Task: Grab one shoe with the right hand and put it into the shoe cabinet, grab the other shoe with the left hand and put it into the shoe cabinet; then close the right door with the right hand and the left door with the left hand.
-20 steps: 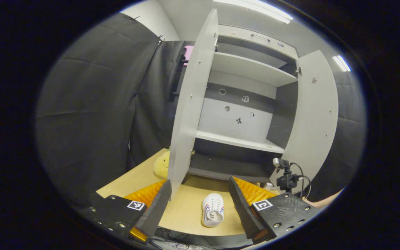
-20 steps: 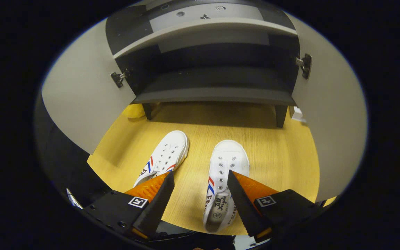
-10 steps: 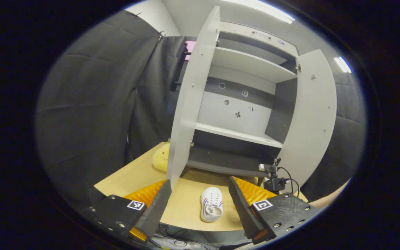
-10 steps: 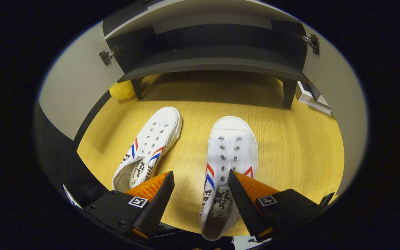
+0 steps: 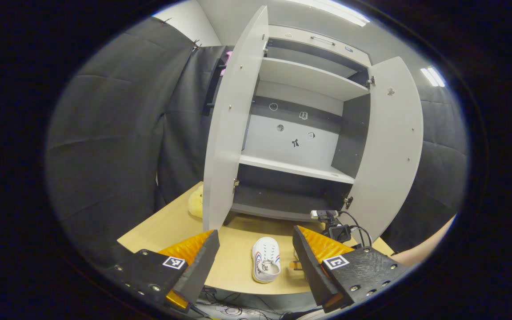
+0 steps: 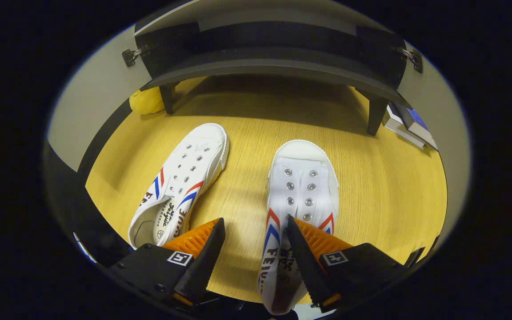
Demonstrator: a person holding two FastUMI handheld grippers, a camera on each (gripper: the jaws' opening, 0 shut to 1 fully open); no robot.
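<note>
Shoe cabinet point(image 5: 300, 133) first: from my left gripper view I see both doors swung wide and its shelves bare, so nothing is stowed and no door is closed. Both white shoes lie on the wooden table point(image 6: 371, 195) in front of it, left shoe point(image 6: 180, 178) angled, right shoe point(image 6: 300, 200) straight. My right gripper point(image 6: 252, 249) hangs spread over the right shoe's heel, one finger above its opening, not yet pinching. My left gripper point(image 5: 256, 260) waits spread, farther back. All four steps remain, I judge.
</note>
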